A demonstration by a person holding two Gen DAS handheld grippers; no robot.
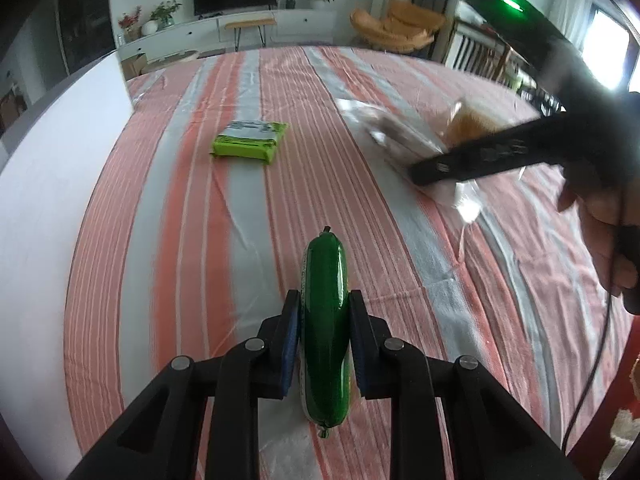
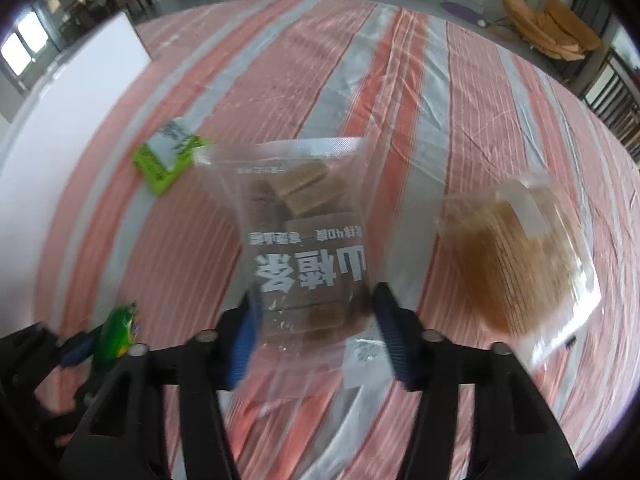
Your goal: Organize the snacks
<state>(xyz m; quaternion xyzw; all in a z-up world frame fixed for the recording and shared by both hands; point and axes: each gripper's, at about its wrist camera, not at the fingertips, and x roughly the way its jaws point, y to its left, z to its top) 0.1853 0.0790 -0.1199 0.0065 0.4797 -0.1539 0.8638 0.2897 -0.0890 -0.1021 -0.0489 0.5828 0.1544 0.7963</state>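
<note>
A glossy green sausage (image 1: pixel 324 280) lies lengthwise between the blue pads of my left gripper (image 1: pixel 324 300), which is shut on it just above the striped cloth. In the right wrist view my right gripper (image 2: pixel 316 296) is shut on a clear bag of brown bars (image 2: pixel 304 208) with white lettering, its pads pressing on the bag's lower sides. A lime-green flat pack (image 1: pixel 250 140) lies farther out on the cloth. The left gripper with the green sausage (image 2: pixel 114 332) shows at the lower left of the right wrist view.
A clear pack of golden-brown pastry (image 2: pixel 512 264) lies to the right of the bag. The table is covered by a pink-and-grey striped cloth (image 1: pixel 200 240) under plastic film. A white panel (image 1: pixel 60 140) borders its left side. A person's hand (image 1: pixel 612 240) holds the right gripper.
</note>
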